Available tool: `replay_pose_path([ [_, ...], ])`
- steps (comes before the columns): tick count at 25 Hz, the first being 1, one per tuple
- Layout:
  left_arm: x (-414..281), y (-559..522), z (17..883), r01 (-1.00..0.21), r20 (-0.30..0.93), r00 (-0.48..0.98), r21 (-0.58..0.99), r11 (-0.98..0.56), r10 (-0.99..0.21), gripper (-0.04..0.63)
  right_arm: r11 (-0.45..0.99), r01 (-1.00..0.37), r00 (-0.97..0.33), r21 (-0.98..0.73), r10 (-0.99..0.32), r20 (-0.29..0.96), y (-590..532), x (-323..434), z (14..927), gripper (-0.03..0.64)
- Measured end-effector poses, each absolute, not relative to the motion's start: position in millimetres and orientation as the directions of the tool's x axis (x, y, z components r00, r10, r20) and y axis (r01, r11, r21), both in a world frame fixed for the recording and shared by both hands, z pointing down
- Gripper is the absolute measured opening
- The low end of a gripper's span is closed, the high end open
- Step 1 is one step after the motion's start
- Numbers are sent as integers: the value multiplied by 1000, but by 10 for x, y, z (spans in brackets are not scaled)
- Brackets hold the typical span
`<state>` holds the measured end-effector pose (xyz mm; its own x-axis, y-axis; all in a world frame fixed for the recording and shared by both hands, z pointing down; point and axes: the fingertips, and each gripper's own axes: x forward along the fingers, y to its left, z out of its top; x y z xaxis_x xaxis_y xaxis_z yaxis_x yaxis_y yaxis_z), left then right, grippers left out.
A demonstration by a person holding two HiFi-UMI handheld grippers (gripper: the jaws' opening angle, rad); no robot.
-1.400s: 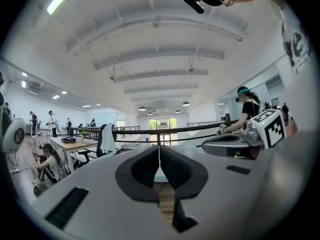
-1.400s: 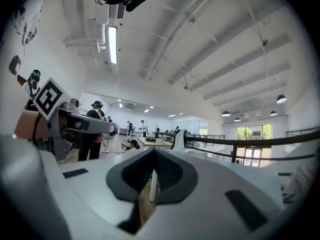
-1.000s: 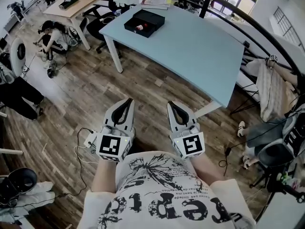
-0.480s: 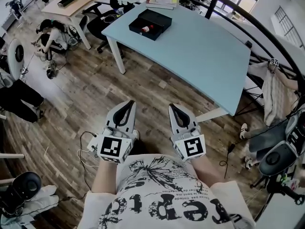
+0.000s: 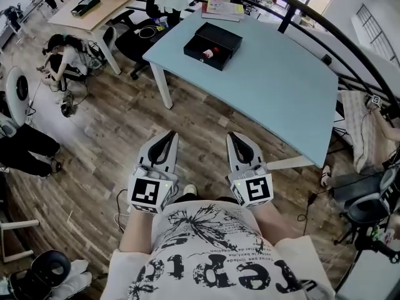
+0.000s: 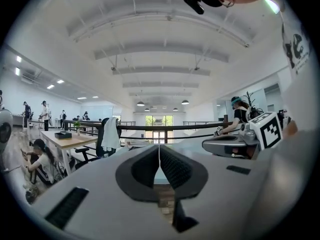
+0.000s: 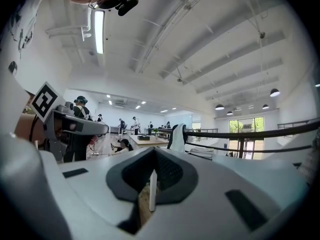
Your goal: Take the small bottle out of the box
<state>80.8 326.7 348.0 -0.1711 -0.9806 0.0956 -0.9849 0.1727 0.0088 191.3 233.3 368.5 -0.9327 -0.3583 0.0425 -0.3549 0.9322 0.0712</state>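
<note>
Pale blue desk (image 5: 275,92) fills more of the head view than it did a second ago. The person is walking toward it over the wood-plank floor (image 5: 100,136), and the black box (image 5: 225,32), at the desk's far end close to its left edge, has slid lower and more central in that view. The small bottle (image 5: 210,52) (white with a red end, as far as I can make out) lies inside the box, untouched.

Both tools are carried low in front of the body, well short of the desk. The left gripper (image 5: 167,136) has its jaws pressed together on nothing, and the right gripper (image 5: 237,139) also shows its pads meeting with nothing between them. I judge the task is only at the approach, and the jaws must part before any reach.

Around us, magazines (image 5: 220,9) lie at the desk's far corner and a black office chair (image 5: 140,33) stands off its end. A wooden table (image 5: 94,5) lies beyond, someone crouches (image 5: 62,54) on the planks, and a dark railing (image 5: 337,36) curves past the desk's right side.
</note>
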Motion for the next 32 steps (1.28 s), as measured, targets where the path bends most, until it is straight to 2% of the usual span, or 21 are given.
replay_pose_path([
  [14, -170, 2499, 3624, -985, 126, -167, 29, 172, -978, 21, 933, -354, -931, 71, -359, 69, 1556, 918, 3803, 8],
  [23, -901, 978, 3632, -985, 140, -171, -4, 172, -975, 21, 924, -378, -925, 64, -380, 22, 1, 211, 3772, 8],
  [32, -1223, -414, 3674, -994, 159, -110, -15, 109, -981, 21, 906, -421, -906, 45, -422, 19, -1267, -63, 3757, 8],
])
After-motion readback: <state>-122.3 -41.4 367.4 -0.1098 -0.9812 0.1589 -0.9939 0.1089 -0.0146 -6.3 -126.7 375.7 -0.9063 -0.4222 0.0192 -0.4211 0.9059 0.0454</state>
